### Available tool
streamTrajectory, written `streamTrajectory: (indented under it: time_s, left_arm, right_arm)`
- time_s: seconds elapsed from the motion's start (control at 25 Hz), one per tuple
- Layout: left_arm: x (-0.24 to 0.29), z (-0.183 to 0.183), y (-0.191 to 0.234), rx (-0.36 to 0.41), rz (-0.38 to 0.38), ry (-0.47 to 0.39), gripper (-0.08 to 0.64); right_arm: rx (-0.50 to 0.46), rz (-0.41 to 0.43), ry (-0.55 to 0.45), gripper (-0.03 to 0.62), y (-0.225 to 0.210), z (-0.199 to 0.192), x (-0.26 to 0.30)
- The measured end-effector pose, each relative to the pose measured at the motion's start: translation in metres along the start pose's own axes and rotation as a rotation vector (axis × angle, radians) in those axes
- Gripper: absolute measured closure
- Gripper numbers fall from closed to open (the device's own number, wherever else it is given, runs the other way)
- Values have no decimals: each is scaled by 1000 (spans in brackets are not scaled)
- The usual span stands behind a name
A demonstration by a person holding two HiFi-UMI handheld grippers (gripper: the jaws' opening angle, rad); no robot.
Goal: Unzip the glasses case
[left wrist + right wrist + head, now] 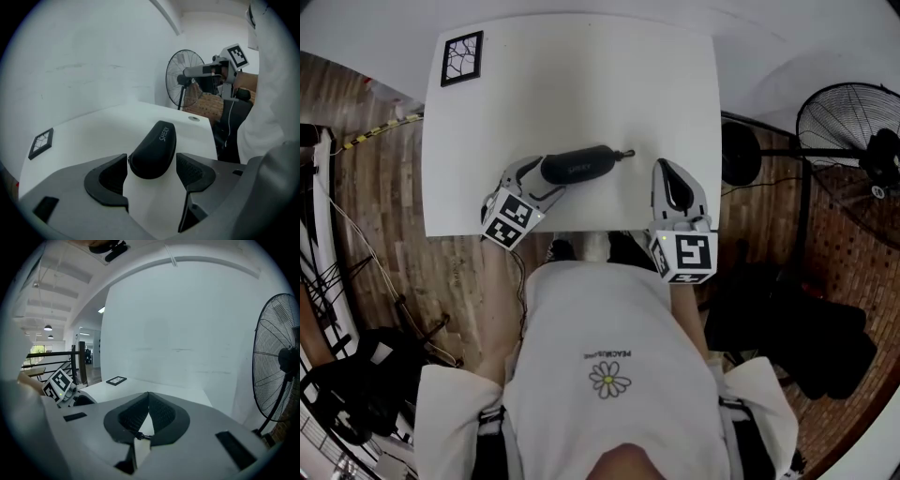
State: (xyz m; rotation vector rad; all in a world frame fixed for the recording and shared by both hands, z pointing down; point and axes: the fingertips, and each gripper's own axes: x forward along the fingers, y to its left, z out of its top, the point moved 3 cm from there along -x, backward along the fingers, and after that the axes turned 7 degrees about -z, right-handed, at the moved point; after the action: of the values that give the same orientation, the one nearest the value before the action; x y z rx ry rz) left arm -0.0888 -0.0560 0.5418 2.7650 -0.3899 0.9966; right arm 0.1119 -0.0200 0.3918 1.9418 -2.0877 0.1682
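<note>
A black zipped glasses case [578, 166] lies near the front edge of the white table [581, 84], its zipper pull [626, 153] sticking out at the right end. My left gripper [542, 180] is open, its two fingers flanking the case's left end. In the left gripper view the case [154, 147] sits between the dark pads [109, 177] with a small gap on each side. My right gripper [665, 169] is shut and empty, hovering to the right of the case, near the table's front edge. In its own view the pads [161, 411] meet at the tip.
A framed marker card [461, 58] lies at the table's far left corner. A standing fan [853, 131] is off the table to the right, above dark bags [806, 328] on the wooden floor. The person's white shirt [609, 356] fills the front.
</note>
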Motion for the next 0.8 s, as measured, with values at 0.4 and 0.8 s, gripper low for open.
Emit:
streamTrajectory:
  time_s: [0.4,0.8]
  left_arm:
    - [17,3,-2,45,77,-10,242]
    - [18,8,5,-241,305,-130,235]
  right_arm:
    - [3,3,1,584,-5,1,-2]
    - [-9,-1,11,584,-10,-2,-3]
